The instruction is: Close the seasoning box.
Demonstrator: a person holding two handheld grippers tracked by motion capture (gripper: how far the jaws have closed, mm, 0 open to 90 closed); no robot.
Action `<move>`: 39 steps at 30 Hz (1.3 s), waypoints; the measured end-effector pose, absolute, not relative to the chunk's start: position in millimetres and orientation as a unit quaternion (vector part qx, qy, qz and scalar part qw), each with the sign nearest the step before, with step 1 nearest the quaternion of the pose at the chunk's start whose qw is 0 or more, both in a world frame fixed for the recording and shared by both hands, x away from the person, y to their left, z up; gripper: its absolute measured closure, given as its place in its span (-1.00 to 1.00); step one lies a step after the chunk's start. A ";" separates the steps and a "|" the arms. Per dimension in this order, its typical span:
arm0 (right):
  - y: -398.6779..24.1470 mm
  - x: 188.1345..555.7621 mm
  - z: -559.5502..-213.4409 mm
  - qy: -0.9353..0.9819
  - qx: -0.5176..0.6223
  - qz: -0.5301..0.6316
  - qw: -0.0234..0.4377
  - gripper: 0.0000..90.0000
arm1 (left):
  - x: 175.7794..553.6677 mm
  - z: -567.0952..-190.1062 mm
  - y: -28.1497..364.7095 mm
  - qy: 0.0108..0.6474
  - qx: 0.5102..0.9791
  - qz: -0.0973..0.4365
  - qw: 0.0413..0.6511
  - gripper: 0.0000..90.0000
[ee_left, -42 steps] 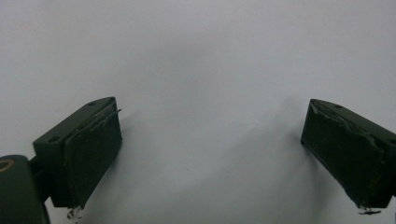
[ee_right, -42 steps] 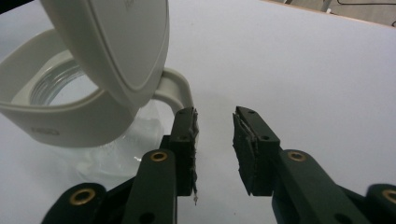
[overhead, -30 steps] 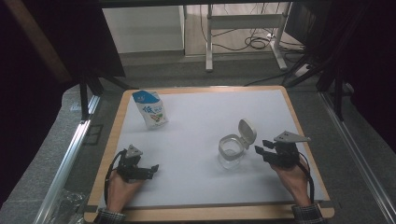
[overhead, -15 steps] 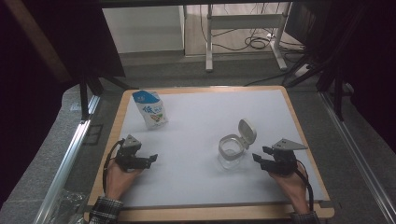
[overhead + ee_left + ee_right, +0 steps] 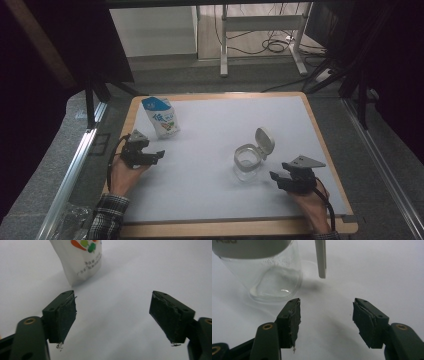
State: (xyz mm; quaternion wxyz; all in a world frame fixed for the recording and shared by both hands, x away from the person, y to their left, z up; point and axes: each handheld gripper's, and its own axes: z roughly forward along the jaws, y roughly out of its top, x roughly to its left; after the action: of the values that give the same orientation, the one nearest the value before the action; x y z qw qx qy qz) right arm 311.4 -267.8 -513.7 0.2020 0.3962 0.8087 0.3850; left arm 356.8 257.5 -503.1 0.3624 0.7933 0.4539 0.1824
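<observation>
Left gripper (image 5: 158,153): sitting near the left edge of the surface in the high view, held by the person's left hand (image 5: 125,175); its jaws are standing apart with nothing between them, and they have just been closing a little. In the left gripper view (image 5: 112,315) only bare white sheet is lying between the two black pads.

Pouch (image 5: 160,116): standing upright on the surface near the far left corner, just beyond the left gripper and apart from it. It is white with a blue top and a vegetable print. In the left gripper view the pouch (image 5: 81,258) is showing ahead of the left jaw, untouched.

Right gripper (image 5: 278,178): resting low near the right front of the surface, held by the person's right hand (image 5: 310,205); its jaws are parted and holding nothing, and they have just been opening. In the right gripper view (image 5: 325,315) the gap between the pads is showing only white sheet.

Jar (image 5: 247,161): a clear glass jar standing upright around the middle right of the surface, just left of the right gripper and not touching it. In the right gripper view the jar (image 5: 272,280) is sitting ahead and to the left of the jaws.

Lid (image 5: 264,142): a white hinged lid, flipped open and standing up behind the jar's rim.

Surface (image 5: 210,200): a white sheet on a wooden board.
</observation>
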 end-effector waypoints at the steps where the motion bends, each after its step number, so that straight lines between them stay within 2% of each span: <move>1: -268.8 310.8 -515.2 0.809 0.397 0.384 0.202 -0.13 | 362.2 -500.9 259.8 0.452 0.795 0.181 0.362 -0.45; 15: -267.2 310.5 -522.3 0.812 0.396 0.382 0.194 -0.13 | 395.8 -489.6 274.3 0.458 0.789 0.174 0.372 -0.16; 24: -268.6 310.4 -527.8 0.815 0.399 0.374 0.190 -0.13 | 418.5 -480.5 277.8 0.451 0.793 0.186 0.364 -0.07; 39: -264.2 309.3 -530.3 0.823 0.394 0.362 0.193 -0.15 | 442.8 -464.2 277.2 0.437 0.795 0.195 0.373 -0.05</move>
State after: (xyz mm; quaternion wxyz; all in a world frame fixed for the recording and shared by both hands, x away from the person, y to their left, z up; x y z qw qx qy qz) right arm 309.3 -264.2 -530.3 0.1926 0.3938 0.8226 0.3622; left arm 442.8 277.2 -464.2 0.3733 0.7949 0.4369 0.1946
